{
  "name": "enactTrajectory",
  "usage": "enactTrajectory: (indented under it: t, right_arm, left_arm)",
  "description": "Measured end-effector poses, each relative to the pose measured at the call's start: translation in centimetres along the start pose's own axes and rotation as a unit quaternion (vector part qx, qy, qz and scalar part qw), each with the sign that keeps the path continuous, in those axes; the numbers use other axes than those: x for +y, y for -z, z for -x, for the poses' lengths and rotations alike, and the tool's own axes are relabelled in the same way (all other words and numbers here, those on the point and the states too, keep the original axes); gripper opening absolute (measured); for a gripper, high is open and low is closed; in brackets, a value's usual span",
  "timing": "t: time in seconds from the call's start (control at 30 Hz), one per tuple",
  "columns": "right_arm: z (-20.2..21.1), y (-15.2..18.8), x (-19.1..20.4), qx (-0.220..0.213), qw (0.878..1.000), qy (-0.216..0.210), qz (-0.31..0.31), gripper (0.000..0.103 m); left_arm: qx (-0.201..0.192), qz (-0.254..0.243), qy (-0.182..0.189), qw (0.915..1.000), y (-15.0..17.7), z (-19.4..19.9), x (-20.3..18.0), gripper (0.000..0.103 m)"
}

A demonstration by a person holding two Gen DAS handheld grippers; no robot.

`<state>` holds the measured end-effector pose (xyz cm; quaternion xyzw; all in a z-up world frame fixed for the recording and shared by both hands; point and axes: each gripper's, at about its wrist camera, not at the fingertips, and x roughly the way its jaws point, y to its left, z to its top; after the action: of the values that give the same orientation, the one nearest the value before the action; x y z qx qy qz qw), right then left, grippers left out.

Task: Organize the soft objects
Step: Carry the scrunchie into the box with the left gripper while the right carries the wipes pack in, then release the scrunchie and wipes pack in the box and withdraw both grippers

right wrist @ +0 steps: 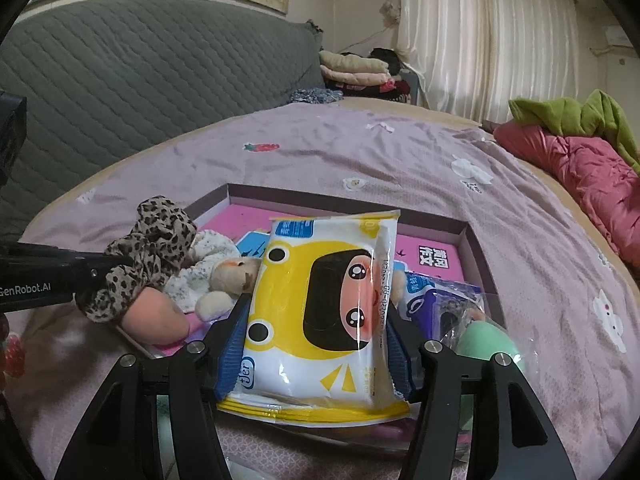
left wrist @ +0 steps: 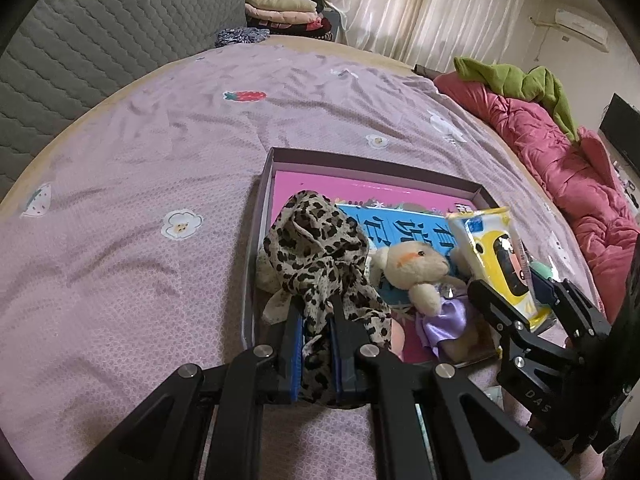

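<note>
We see a big bed with a soft purple sheet (left wrist: pixel 132 184) dotted with strawberry and flower pictures, a flat open cardboard box (left wrist: pixel 269 160) lying on it, a puffy pink quilt (left wrist: pixel 560 160) along its far edge

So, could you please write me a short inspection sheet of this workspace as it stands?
Surface: bed with lilac sheet, wrinkled.
Job's things: shallow box on the sheet; leopard scarf, plush doll, wipes pack, green sponge in clear wrap.
Clutter: pink quilt with green garment at the far right.
Grippers: left gripper shut on the leopard scarf; right gripper shut on the wipes pack.
Cables: nothing seen.
Surroundings: grey quilted headboard, folded clothes, curtains.
</note>
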<state>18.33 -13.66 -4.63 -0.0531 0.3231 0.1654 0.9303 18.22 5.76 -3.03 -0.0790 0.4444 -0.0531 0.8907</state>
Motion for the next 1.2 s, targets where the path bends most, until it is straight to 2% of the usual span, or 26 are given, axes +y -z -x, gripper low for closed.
enactTrajectory:
  t: [0.17,0.27,0.33,0.43,0.5,0.57,0.7,1.03,1.1,1.2]
  right_arm:
    - [0.1,0.0,0.0,-0.003,1.0,-0.001,0.0,0.065]
    - [0.7,0.0,-0.1,-0.018,1.0,-0.003,-0.001,0.073]
    - [1.3,-0.1,0.0,-0.029,1.0,-0.007,0.0,0.073]
    - [2.2,-0.2,0.2,-0.046,0.999,-0.009,0.005,0.073]
    - [2.8,-0.3,0.3,-0.056,0.998,-0.007,0.01,0.074]
    - [3.1,-0.3,0.4,-0.061,0.998,-0.008,0.01,0.074]
    - [3.4,-0.4,0.4,-0.065,0.998,-0.008,0.011,0.074]
    - [3.8,-0.2,-0.2,-0.068,0.998,-0.001,0.005,0.074]
    - [4.0,-0.2,-0.5,-0.068,0.998,0.002,-0.001,0.074]
    - [4.4,-0.3,-0.9,-0.075,0.997,0.01,-0.005,0.074]
  left_arm:
    - [0.0,0.005,-0.001,1.0,-0.1,-0.1,0.2,0.012]
    - [-0.001,0.01,0.002,0.9999,-0.2,0.0,0.3,0.012]
    - [-0.001,0.014,0.005,0.9999,-0.2,0.0,0.3,0.013]
    - [-0.005,0.018,0.003,0.9998,-0.4,0.2,0.4,0.024]
    - [-0.008,0.022,0.0,0.9997,-0.5,0.3,0.5,0.037]
    - [-0.01,0.025,-0.001,0.9996,-0.6,0.5,0.7,0.042]
    - [-0.017,0.026,-0.005,0.9995,-0.9,0.8,0.8,0.048]
    - [-0.043,0.025,-0.013,0.9987,-1.2,2.2,0.5,0.051]
    - [-0.047,0.028,-0.013,0.9984,-1.3,2.4,0.6,0.056]
    - [-0.049,0.035,-0.016,0.998,-1.3,2.9,0.7,0.057]
